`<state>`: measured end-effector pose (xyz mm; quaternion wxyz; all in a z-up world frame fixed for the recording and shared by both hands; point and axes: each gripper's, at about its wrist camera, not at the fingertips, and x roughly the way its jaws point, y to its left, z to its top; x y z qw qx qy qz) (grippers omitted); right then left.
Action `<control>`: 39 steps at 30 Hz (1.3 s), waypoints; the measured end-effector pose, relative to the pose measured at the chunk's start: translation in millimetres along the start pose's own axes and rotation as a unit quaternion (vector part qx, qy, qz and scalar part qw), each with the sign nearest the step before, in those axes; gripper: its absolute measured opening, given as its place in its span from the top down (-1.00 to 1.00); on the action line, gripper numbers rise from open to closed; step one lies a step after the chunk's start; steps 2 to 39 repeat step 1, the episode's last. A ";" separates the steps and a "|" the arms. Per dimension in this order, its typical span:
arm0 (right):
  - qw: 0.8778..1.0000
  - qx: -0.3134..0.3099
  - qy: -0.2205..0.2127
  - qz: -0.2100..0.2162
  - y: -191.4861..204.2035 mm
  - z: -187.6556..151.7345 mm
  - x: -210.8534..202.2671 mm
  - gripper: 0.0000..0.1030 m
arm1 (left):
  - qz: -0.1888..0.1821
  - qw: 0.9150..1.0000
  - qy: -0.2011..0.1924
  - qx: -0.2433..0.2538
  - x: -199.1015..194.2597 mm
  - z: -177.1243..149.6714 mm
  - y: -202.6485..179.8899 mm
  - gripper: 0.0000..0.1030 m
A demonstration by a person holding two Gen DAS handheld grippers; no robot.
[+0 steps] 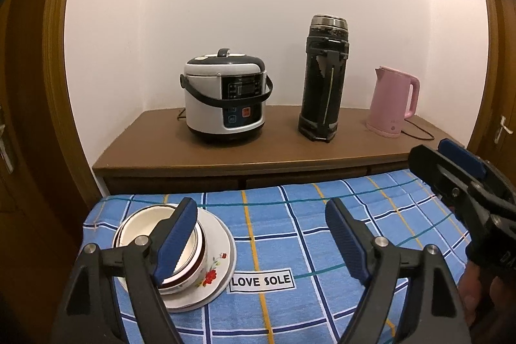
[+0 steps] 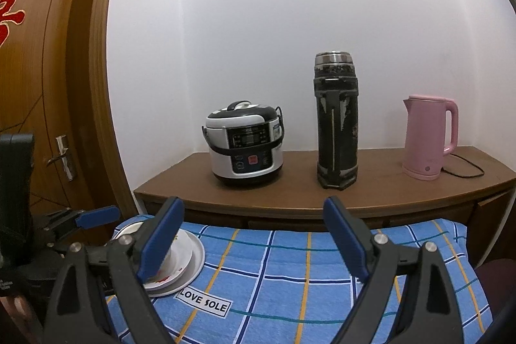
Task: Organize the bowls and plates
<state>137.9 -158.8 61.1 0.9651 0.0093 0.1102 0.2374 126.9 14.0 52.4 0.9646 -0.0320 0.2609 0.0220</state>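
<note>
A: While the left wrist view runs, where's the crockery?
B: Bowls (image 1: 163,244) sit nested on a flowered plate (image 1: 215,263) at the tabletop's (image 1: 322,231) near-left corner; left tongs (image 1: 261,234) gape wide, holding nothing.
A: And the right wrist view?
B: Right tongs (image 2: 253,234) also wide, empty. Glazed china looks slippery and fragile; I'd pinch a rim.

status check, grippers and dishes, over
Left gripper open, empty. Right gripper open, empty. Bowls stacked on plate, blue cloth. Nothing blocking.
</note>
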 end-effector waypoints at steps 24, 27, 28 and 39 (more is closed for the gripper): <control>1.000 0.000 0.000 0.000 0.0 0.0 0.0 -0.74 | -0.001 1.000 0.001 0.003 -0.1 -0.1 -1.6 -0.62; 1.000 0.000 0.000 0.000 0.0 0.0 0.0 -0.74 | -0.001 1.000 0.001 0.003 -0.1 -0.1 -1.6 -0.62; 1.000 0.000 0.000 0.000 0.0 0.0 0.0 -0.74 | -0.001 1.000 0.001 0.003 -0.1 -0.1 -1.6 -0.62; 1.000 0.000 0.000 0.000 0.0 0.0 0.0 -0.74 | -0.001 1.000 0.001 0.003 -0.1 -0.1 -1.6 -0.62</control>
